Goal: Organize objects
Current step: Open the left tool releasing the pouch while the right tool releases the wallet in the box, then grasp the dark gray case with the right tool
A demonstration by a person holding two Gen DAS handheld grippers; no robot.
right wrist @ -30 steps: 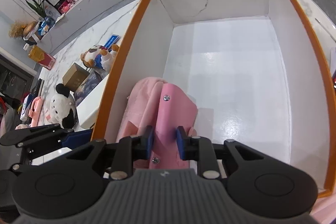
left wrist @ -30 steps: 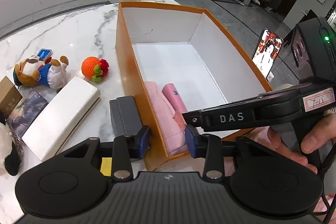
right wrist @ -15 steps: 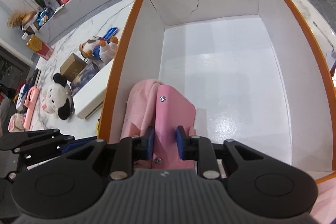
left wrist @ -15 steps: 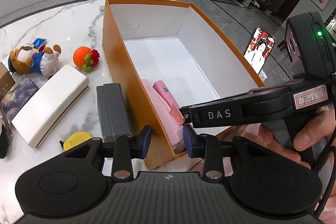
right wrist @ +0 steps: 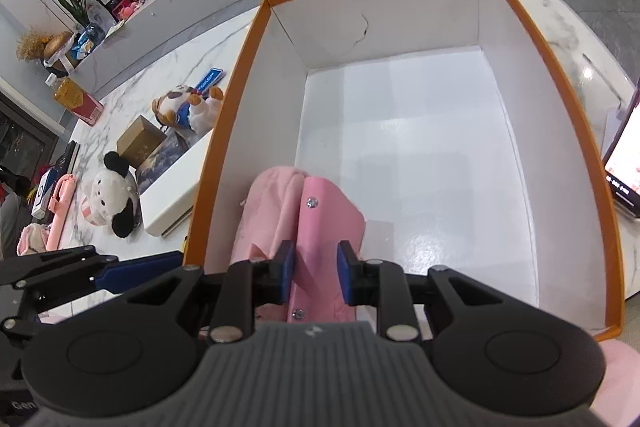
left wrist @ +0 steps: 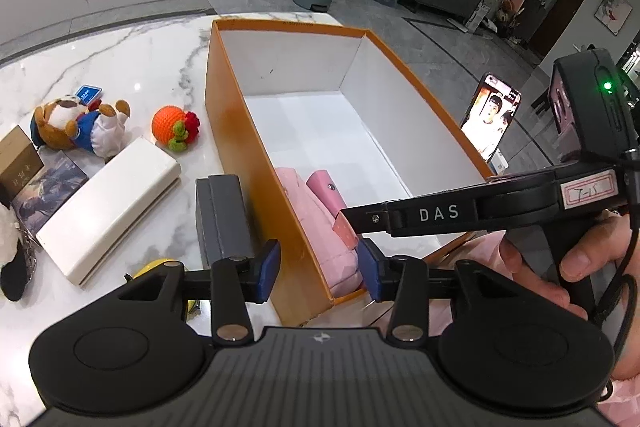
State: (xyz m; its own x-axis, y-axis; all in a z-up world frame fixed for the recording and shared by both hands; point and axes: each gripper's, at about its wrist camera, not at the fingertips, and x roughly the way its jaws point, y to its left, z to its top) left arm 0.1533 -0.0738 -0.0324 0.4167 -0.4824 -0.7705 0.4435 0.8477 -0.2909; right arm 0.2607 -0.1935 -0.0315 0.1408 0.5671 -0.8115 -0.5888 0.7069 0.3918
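Observation:
An orange box [left wrist: 289, 23] with a white inside stands on the marble table. In its near left corner lies a pink snap case [right wrist: 320, 219] beside a soft pink pouch [right wrist: 272, 203]. My right gripper [right wrist: 315, 275] is shut on the pink case [left wrist: 326, 189], low inside the box [right wrist: 240, 99]. One of its black fingers [left wrist: 400, 217] reaches in from the right. My left gripper [left wrist: 319, 270] straddles the box's near left wall. Its jaws are opening and the pads touch nothing.
Left of the box lie a grey case [left wrist: 222, 219], a long white box [left wrist: 108, 203], an orange crochet ball [left wrist: 172, 127], a plush dog [left wrist: 76, 127], a brown box [left wrist: 18, 163] and a panda plush [right wrist: 114, 199]. A lit phone [left wrist: 490, 115] stands at the right.
The left gripper's jaws have spread wider across the box wall. The right gripper still grips the pink case in the same corner.

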